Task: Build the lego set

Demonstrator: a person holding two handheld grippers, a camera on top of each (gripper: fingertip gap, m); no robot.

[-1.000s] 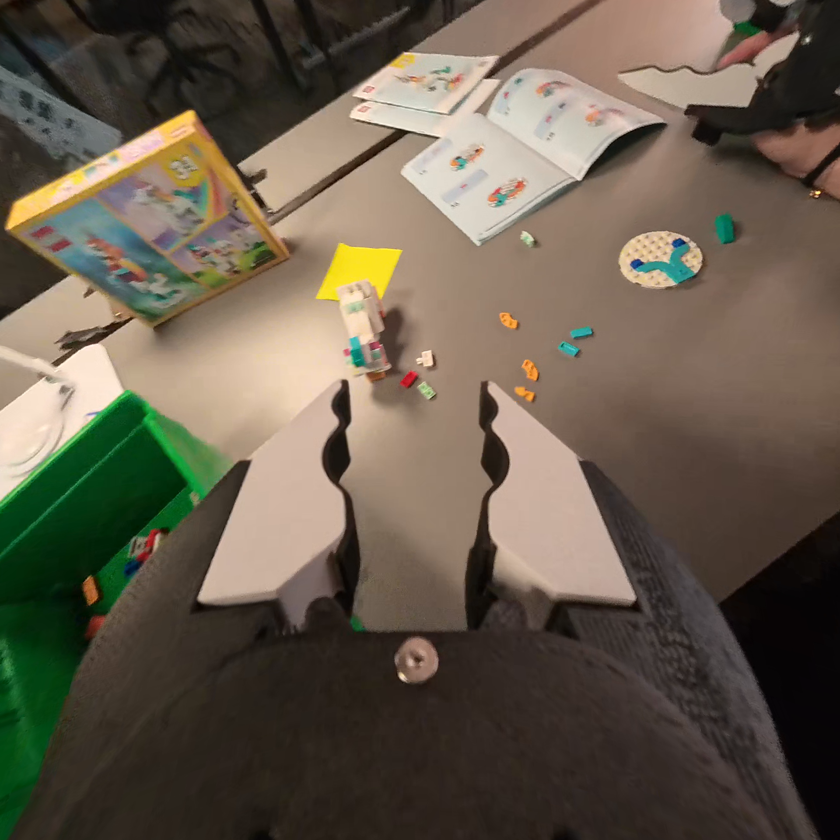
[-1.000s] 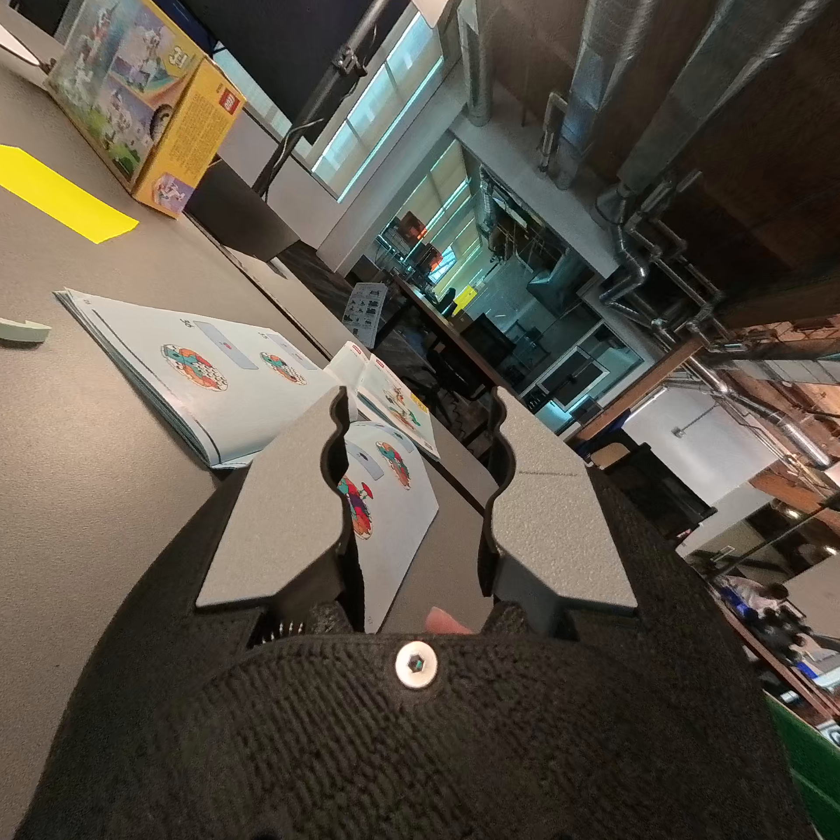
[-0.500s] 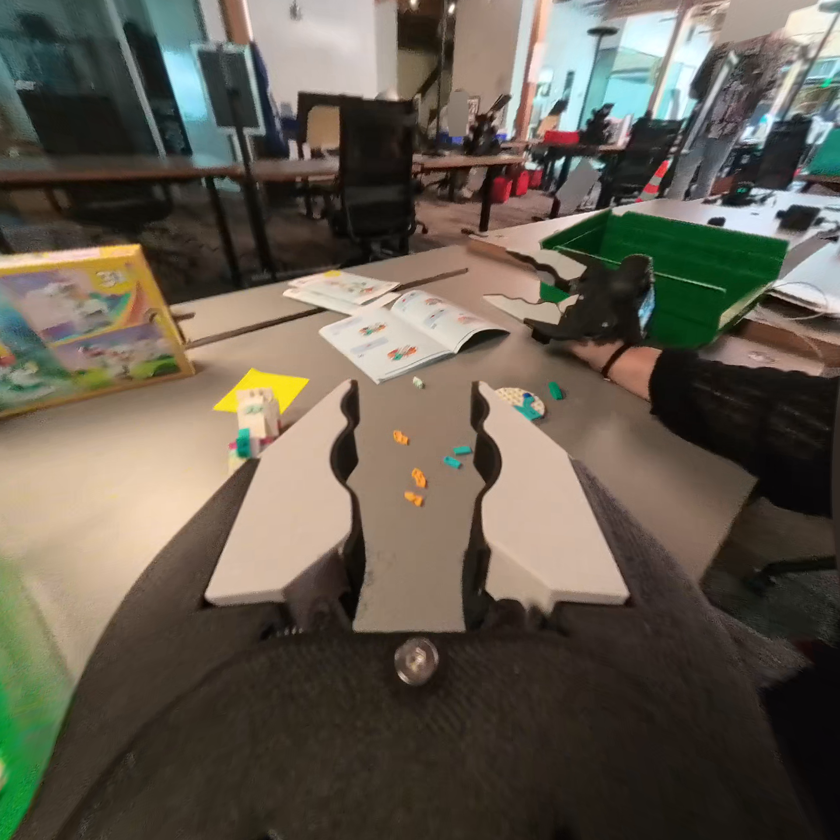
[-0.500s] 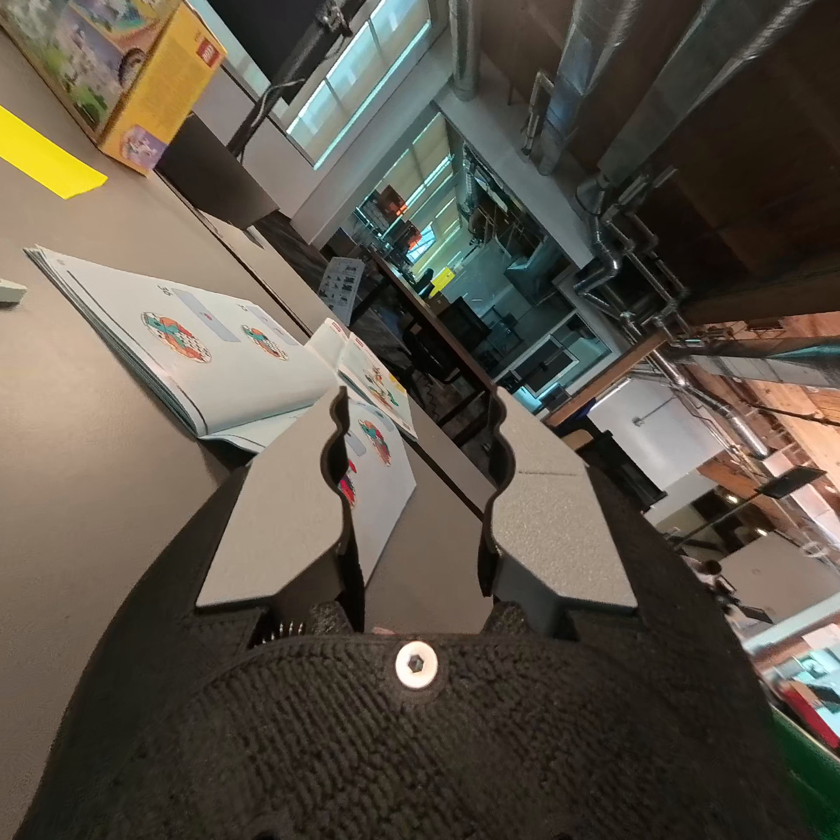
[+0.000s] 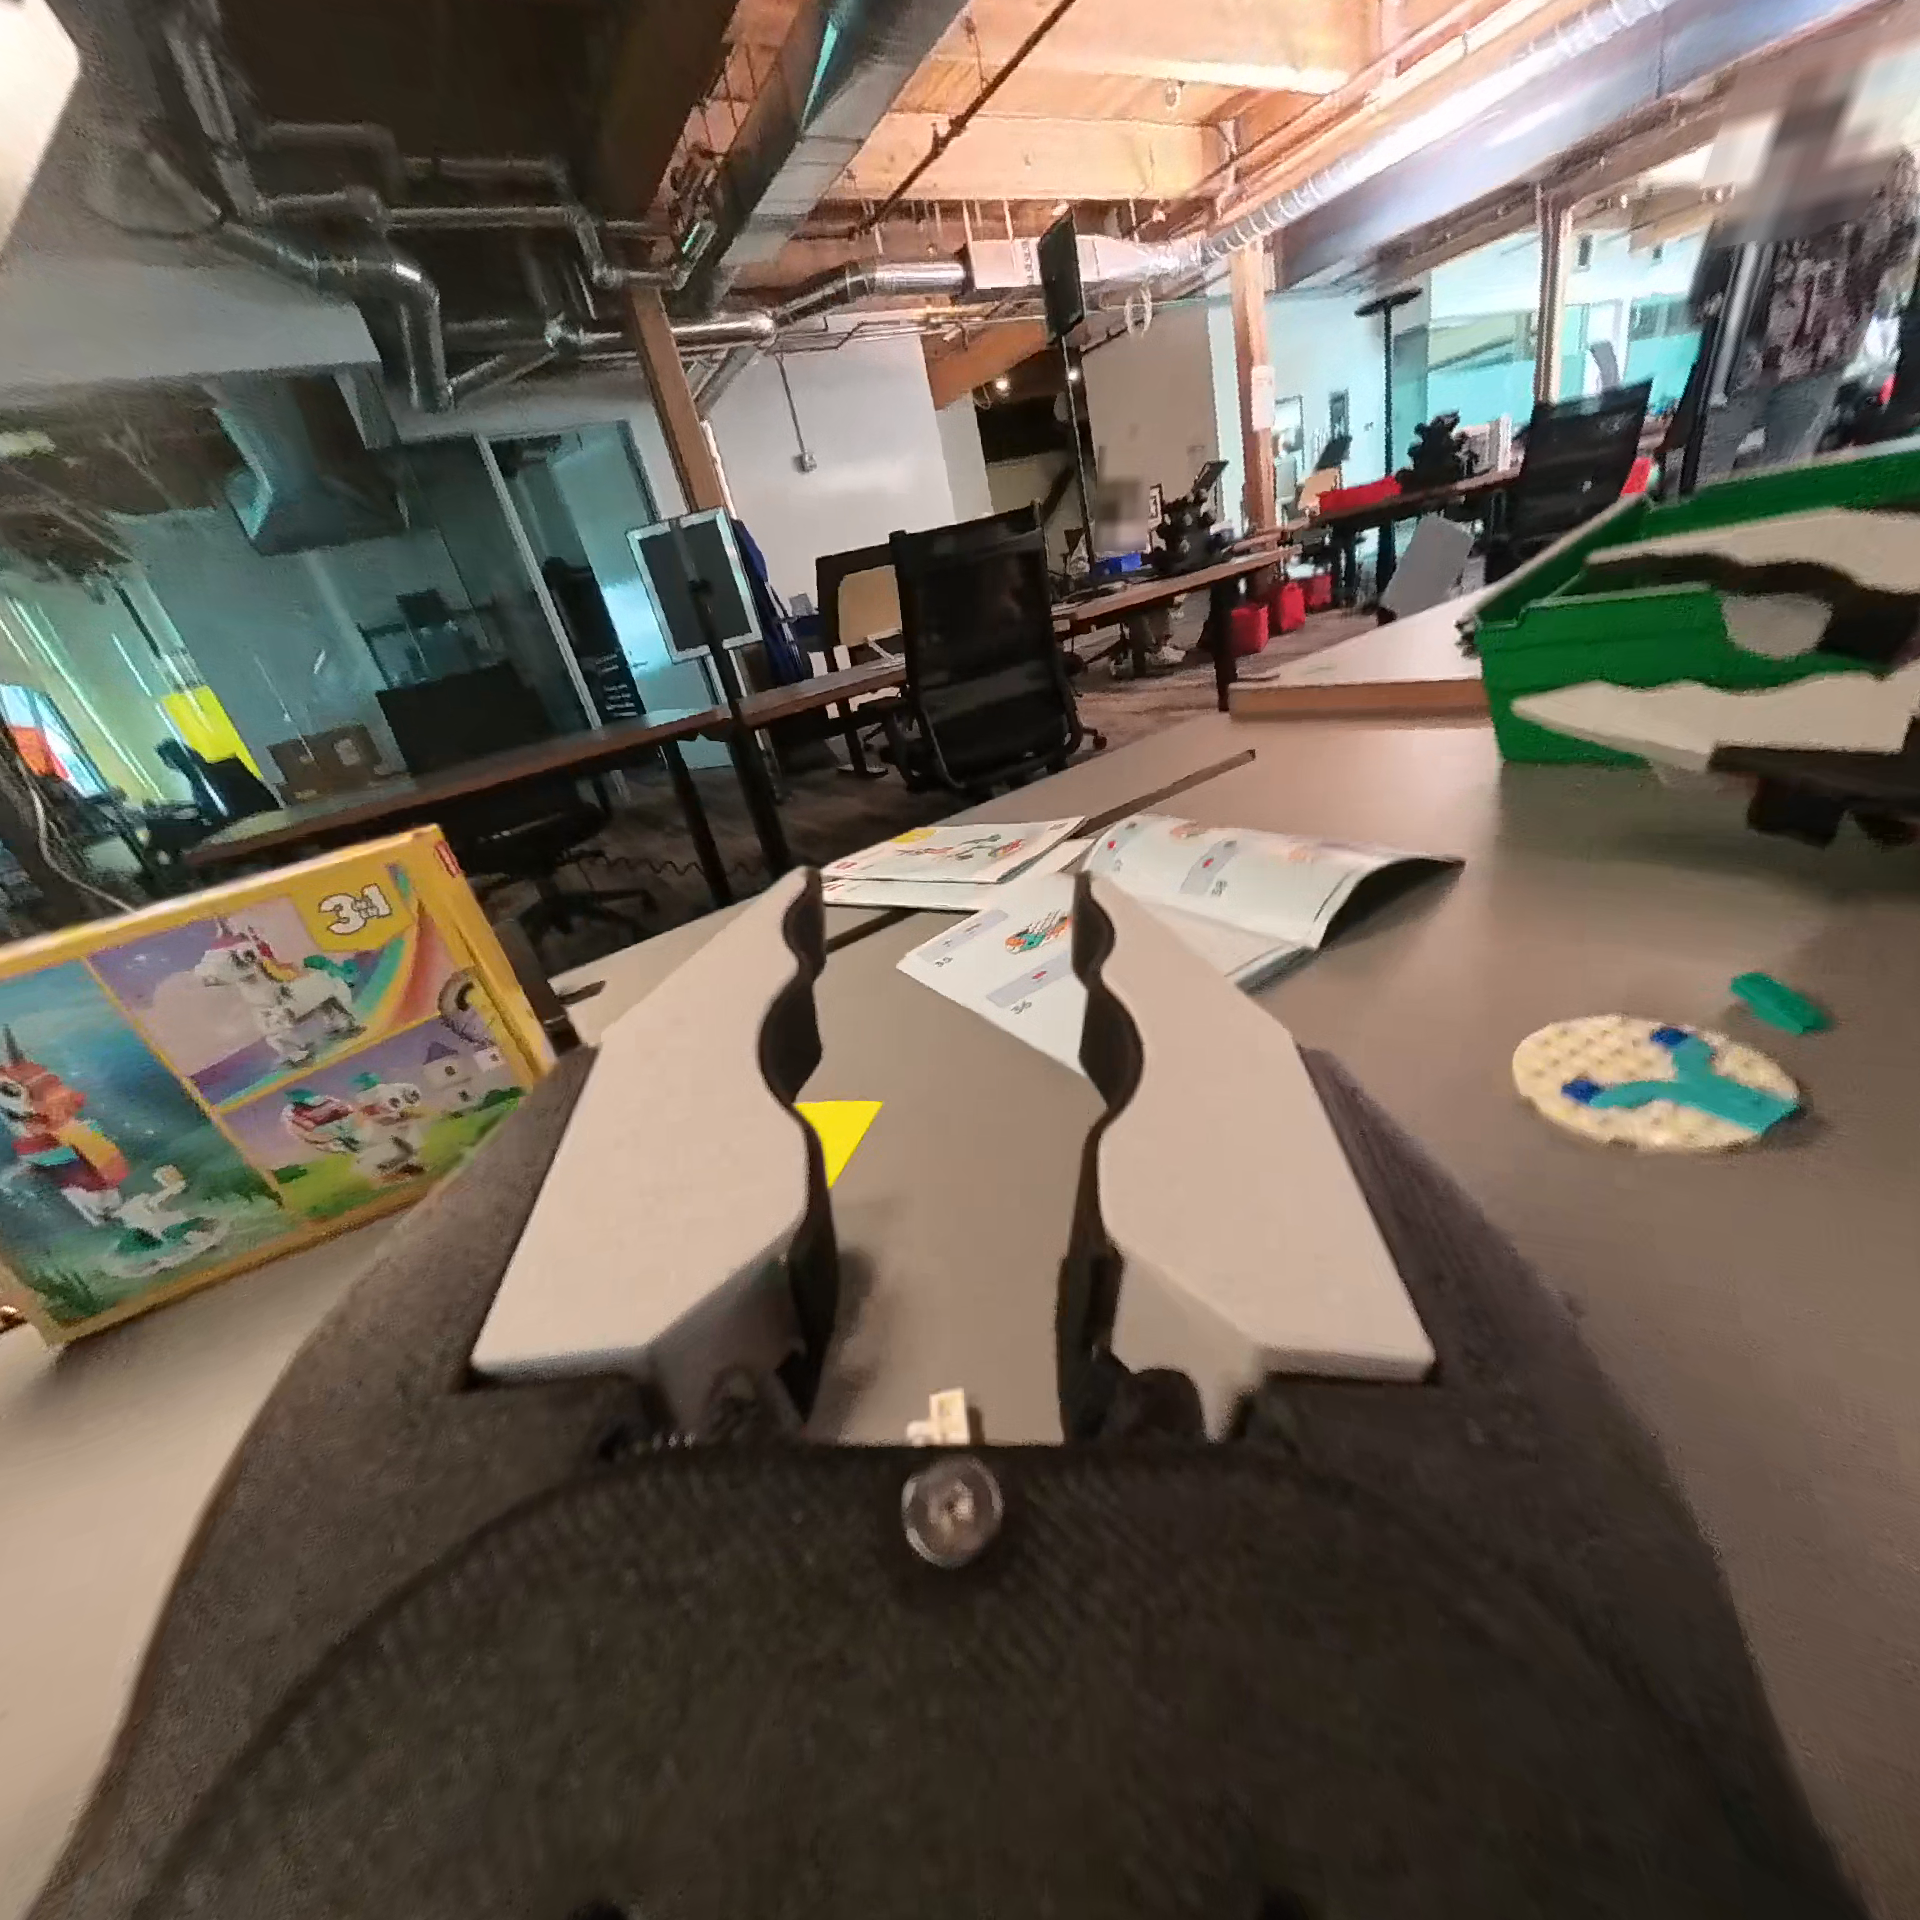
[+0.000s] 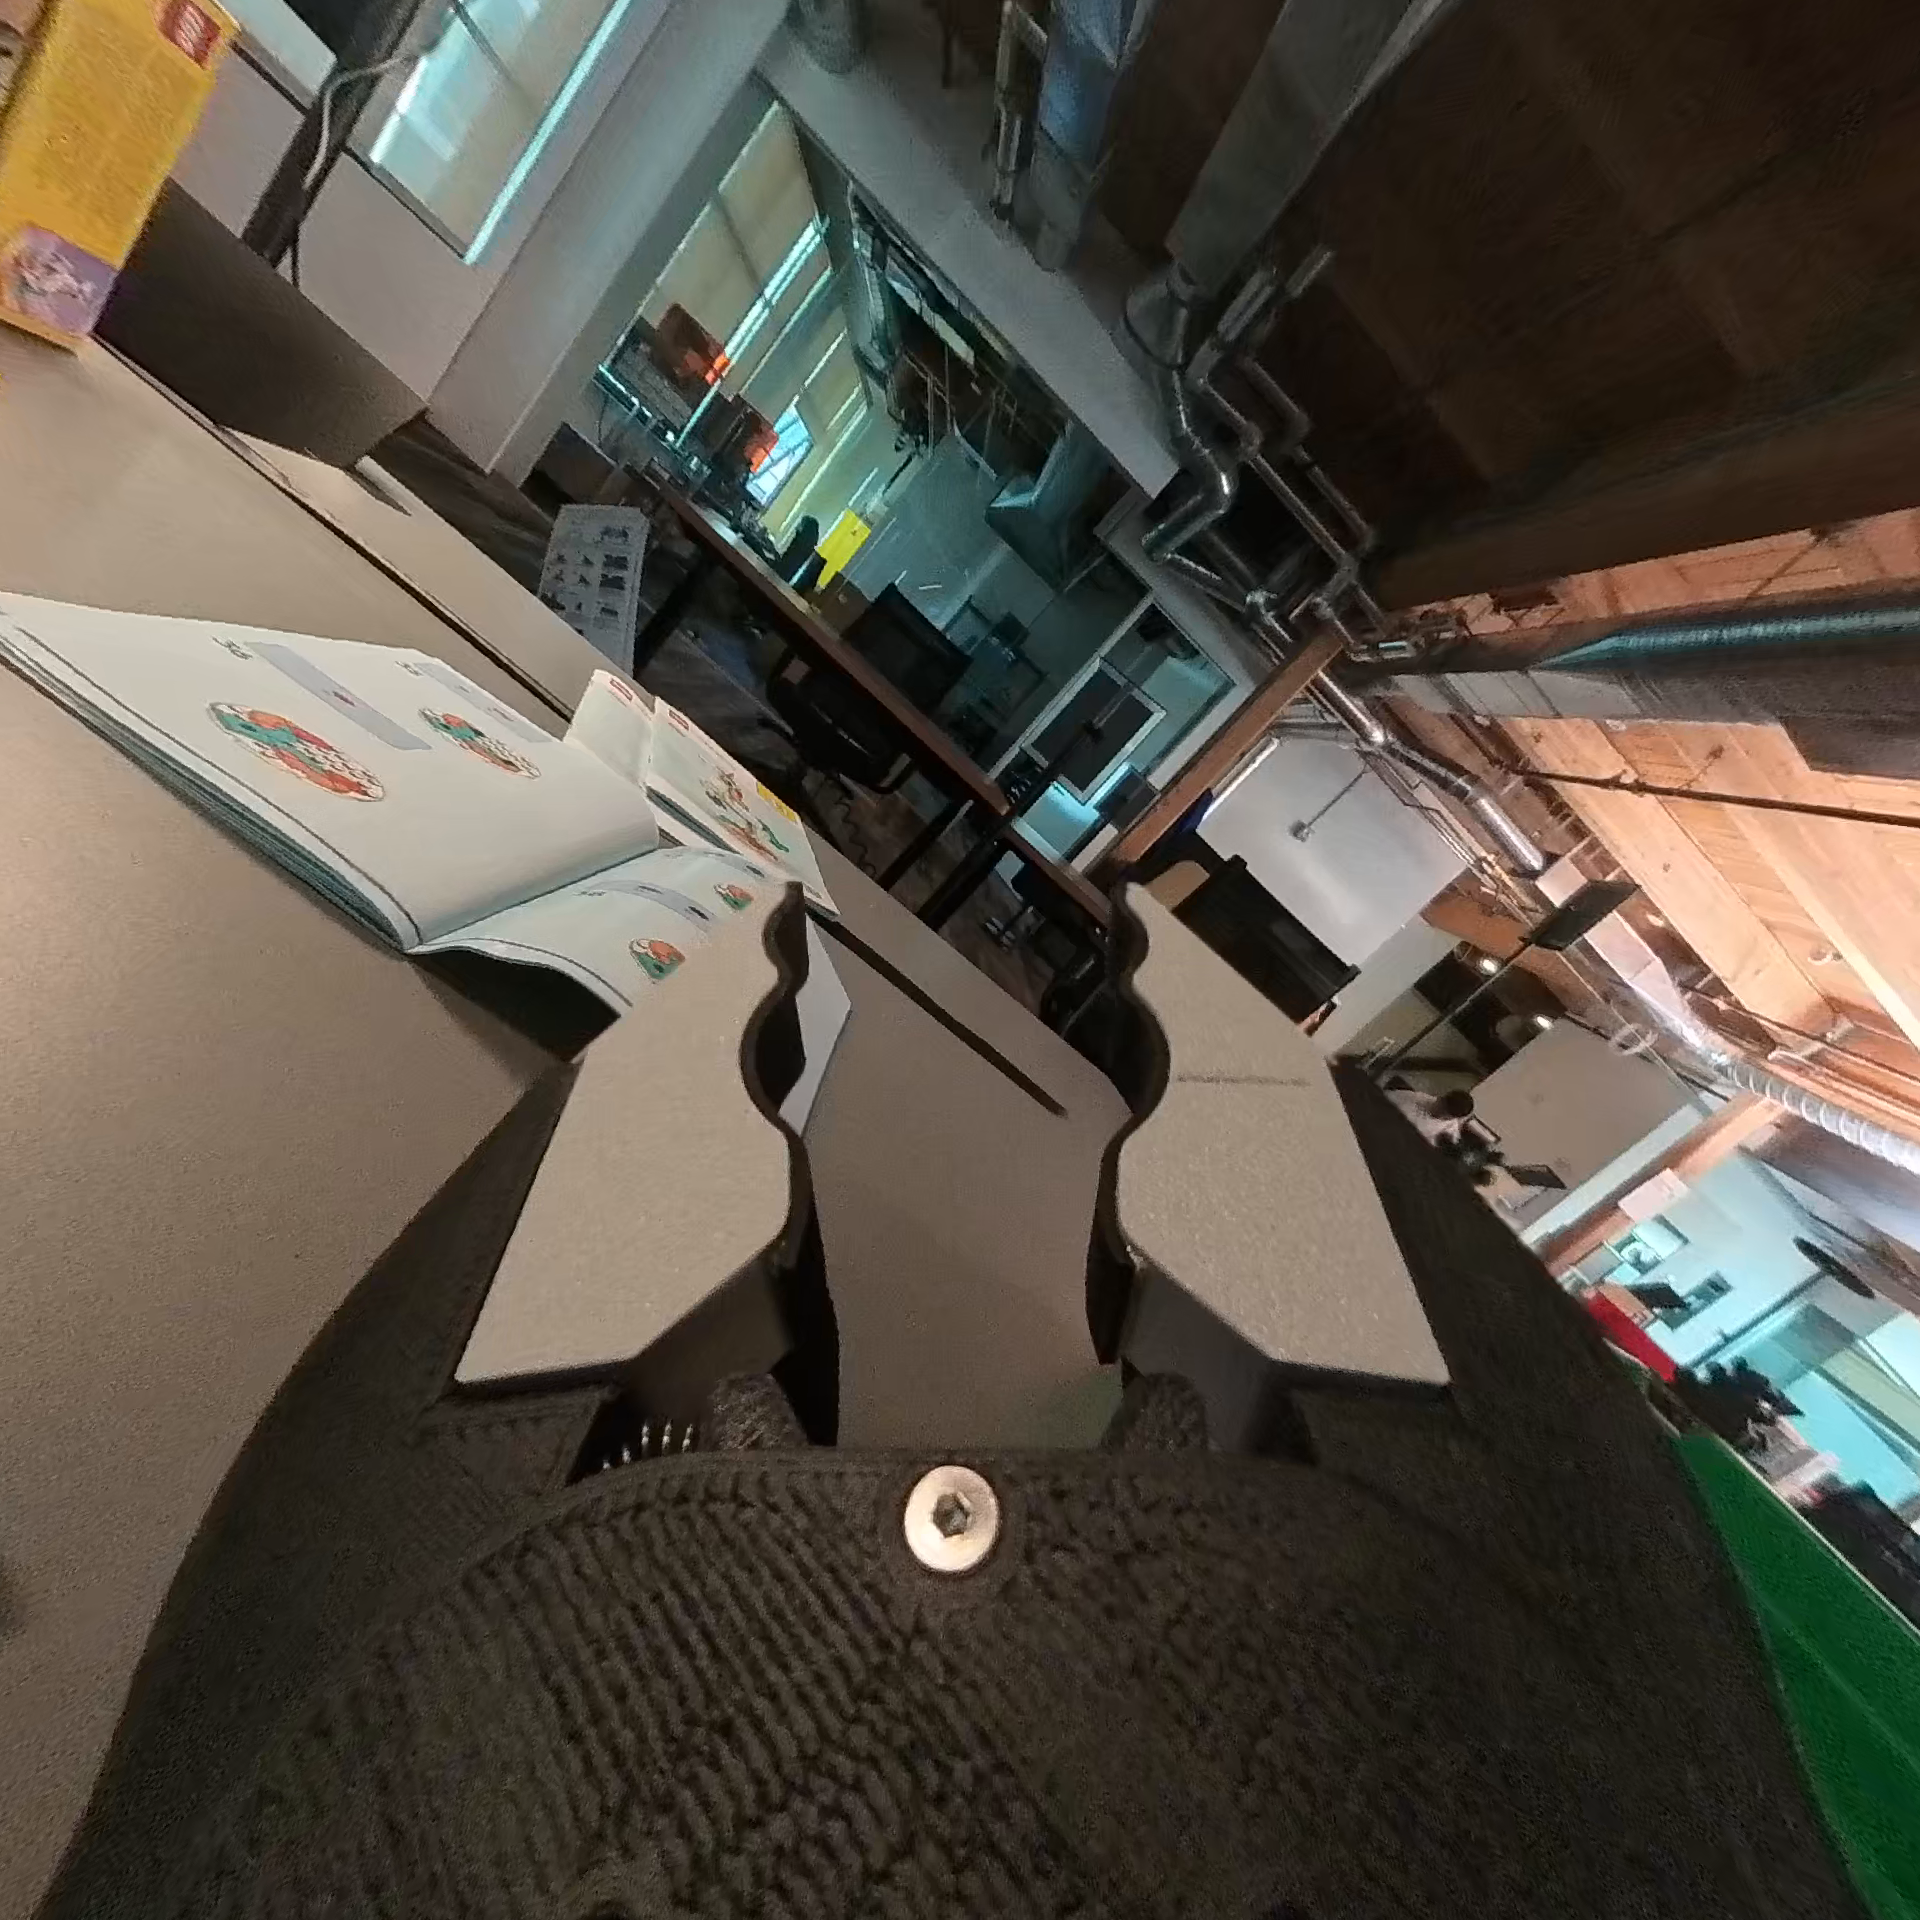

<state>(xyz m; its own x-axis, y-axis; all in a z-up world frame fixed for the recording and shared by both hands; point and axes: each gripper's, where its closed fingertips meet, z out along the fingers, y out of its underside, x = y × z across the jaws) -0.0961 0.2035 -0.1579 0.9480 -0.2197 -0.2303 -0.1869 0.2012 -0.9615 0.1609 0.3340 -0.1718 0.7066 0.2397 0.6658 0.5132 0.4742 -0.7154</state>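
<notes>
While left tool point(image 5: 943, 914) tilted up, orange pieces gone

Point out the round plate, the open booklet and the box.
Round plate point(image 5: 1621, 1075): left wrist view, on its beige studded top.
Open booklet point(image 6: 416, 800): right wrist view, on the upper open page.
Box point(image 5: 239, 1081): left wrist view, on its picture face.

We record a grey table point(image 5: 1558, 935) bearing a yellow box point(image 5: 249, 1070) printed with pastel rainbow scenes, a pale blue booklet point(image 5: 1195, 914) with small multicoloured figures, a yellow sheet point(image 5: 836, 1132), and a cream studded round plate point(image 5: 1621, 1091) carrying teal and blue pieces. We note a green bin point(image 5: 1621, 665) and grey-faced, black-bodied gripper fingers point(image 5: 665, 1164).
</notes>
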